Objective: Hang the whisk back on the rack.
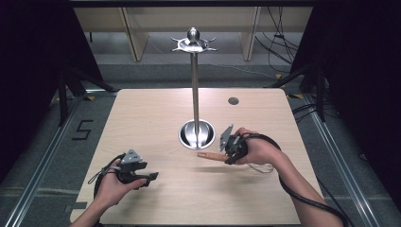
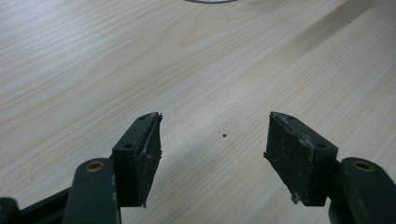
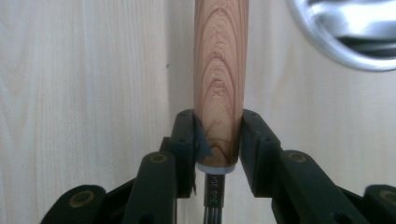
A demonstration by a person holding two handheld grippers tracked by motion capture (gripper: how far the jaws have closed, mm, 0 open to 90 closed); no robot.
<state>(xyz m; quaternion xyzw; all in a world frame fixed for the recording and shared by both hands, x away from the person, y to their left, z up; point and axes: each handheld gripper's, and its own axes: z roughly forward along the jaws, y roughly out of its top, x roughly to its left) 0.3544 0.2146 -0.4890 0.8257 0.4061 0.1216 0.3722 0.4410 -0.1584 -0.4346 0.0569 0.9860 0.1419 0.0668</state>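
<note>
A utensil with a wooden handle (image 1: 210, 155) lies level just above the table, and my right gripper (image 1: 226, 153) is shut on it. In the right gripper view the handle (image 3: 219, 70) runs up between both pads, with a metal neck and wires below it. Thin wire loops (image 1: 261, 167) show under the right hand. A tall metal stand (image 1: 195, 85) with hooks at its top rises from a round shiny base (image 1: 196, 134), just left of the right gripper. My left gripper (image 1: 150, 177) rests near the table's front left, open, with only bare wood between its jaws (image 2: 212, 140).
The light wooden table (image 1: 156, 118) has a small dark round hole (image 1: 233, 100) at the back right. The stand's base (image 3: 355, 37) sits at the upper right of the right gripper view. Dark curtains, tripod legs and cables surround the table on the floor.
</note>
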